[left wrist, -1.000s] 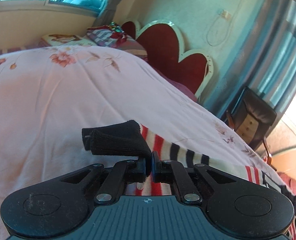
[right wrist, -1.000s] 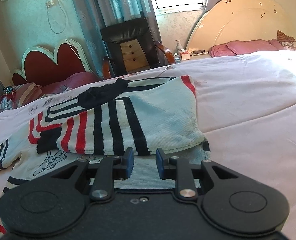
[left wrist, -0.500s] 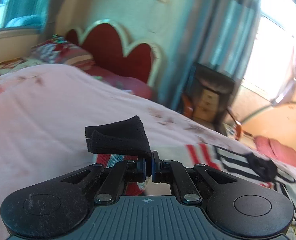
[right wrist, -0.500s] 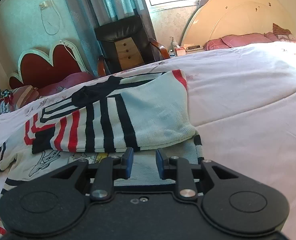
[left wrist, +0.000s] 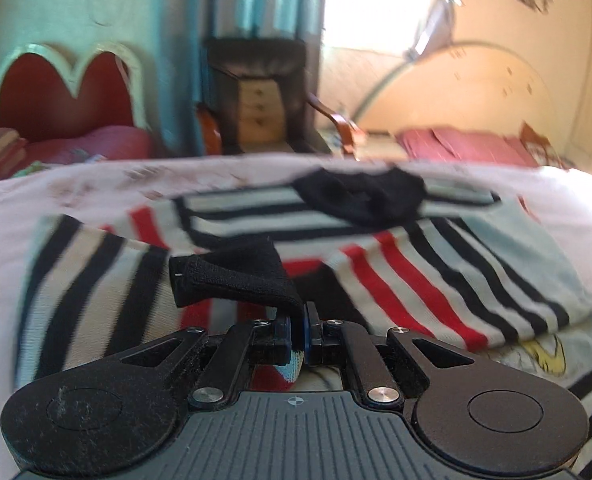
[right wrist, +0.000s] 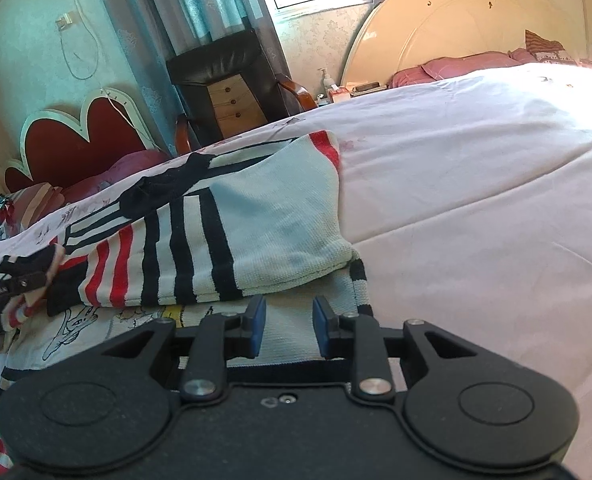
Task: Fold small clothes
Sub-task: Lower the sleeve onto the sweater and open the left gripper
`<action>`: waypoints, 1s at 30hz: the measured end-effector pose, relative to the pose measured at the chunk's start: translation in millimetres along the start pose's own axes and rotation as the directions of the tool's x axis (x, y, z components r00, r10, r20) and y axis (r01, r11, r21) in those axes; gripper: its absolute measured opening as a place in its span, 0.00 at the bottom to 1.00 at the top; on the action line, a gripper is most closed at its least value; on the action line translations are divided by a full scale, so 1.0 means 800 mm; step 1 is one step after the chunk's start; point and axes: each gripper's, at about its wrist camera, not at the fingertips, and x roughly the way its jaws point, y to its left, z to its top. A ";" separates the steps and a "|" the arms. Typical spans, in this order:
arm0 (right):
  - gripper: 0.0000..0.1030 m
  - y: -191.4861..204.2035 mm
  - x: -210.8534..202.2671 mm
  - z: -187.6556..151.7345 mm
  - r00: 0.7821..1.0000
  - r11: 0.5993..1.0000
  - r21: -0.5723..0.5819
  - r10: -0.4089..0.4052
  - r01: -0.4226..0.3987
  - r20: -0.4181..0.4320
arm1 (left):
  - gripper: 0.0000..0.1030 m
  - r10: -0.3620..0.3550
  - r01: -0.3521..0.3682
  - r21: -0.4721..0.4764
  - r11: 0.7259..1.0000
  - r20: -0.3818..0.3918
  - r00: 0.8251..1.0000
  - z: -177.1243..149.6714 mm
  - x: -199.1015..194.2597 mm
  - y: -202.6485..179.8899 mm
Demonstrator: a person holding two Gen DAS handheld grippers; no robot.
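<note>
You've swung the left gripper [left wrist: 298, 330], clenched on the black cuff [left wrist: 232, 276], over the sweater [left wrist: 436, 276]; right gripper [right wrist: 284, 330] stays open — sleeve fold nearly done

I see a sweater [right wrist: 200, 240] striped black, red and cream with a pale blue panel, black cuff [left wrist: 232, 278], pink floral bedsheet [right wrist: 476, 200].

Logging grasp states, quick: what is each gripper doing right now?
Left gripper: shut on the sweater's black cuff.
Right gripper: open, holding nothing.
</note>
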 end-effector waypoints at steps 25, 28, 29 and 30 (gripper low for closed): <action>0.36 0.157 0.134 0.039 0.939 0.944 -0.011 0.327 -0.330 -0.110 | 0.42 0.250 -0.231 -0.187 0.955 0.080 0.965 -0.126 -0.142 0.099; 0.09 0.176 0.147 0.039 0.936 0.942 -0.061 0.320 -0.332 -0.149 | 0.42 0.250 -0.236 -0.157 0.959 0.074 0.965 -0.117 -0.129 0.096; 0.03 0.182 0.146 0.040 0.940 0.942 -0.093 0.309 -0.323 -0.146 | 0.42 0.251 -0.238 -0.156 0.959 0.068 0.966 -0.112 -0.126 0.097; 0.02 0.185 0.140 0.041 0.948 0.943 -0.128 0.293 -0.308 -0.124 | 0.42 0.246 -0.232 -0.157 0.960 0.071 0.967 -0.111 -0.127 0.095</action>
